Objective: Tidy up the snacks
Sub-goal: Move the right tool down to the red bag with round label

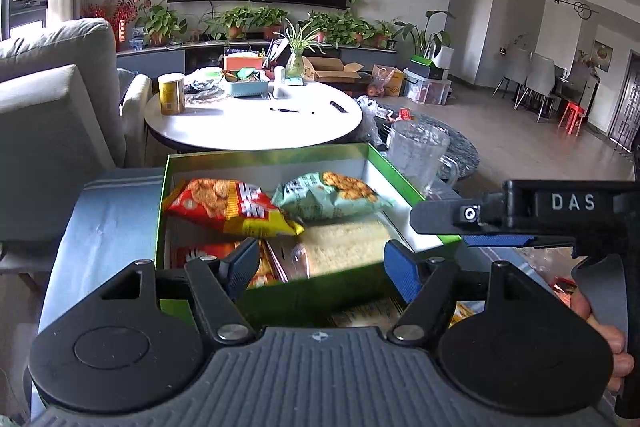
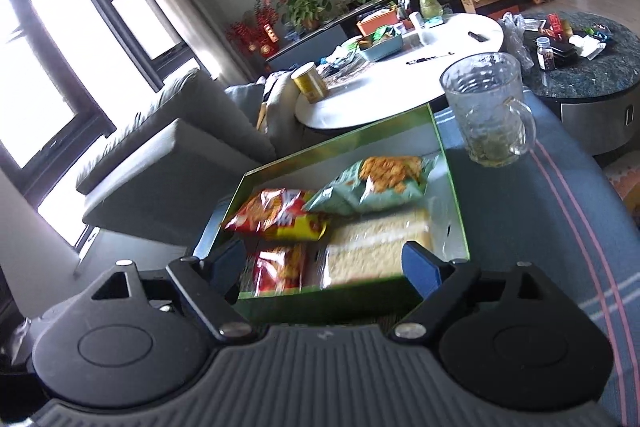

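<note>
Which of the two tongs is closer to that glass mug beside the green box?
Right. In the left view, the right tongs reach over the box's corner just below the glass mug; the left tongs hang back at the green box's near wall.

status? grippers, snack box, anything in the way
Left gripper open, empty. Right gripper open, empty. Green box holds red bag, teal bag, cracker pack. Glass mug beside box, apart.
</note>
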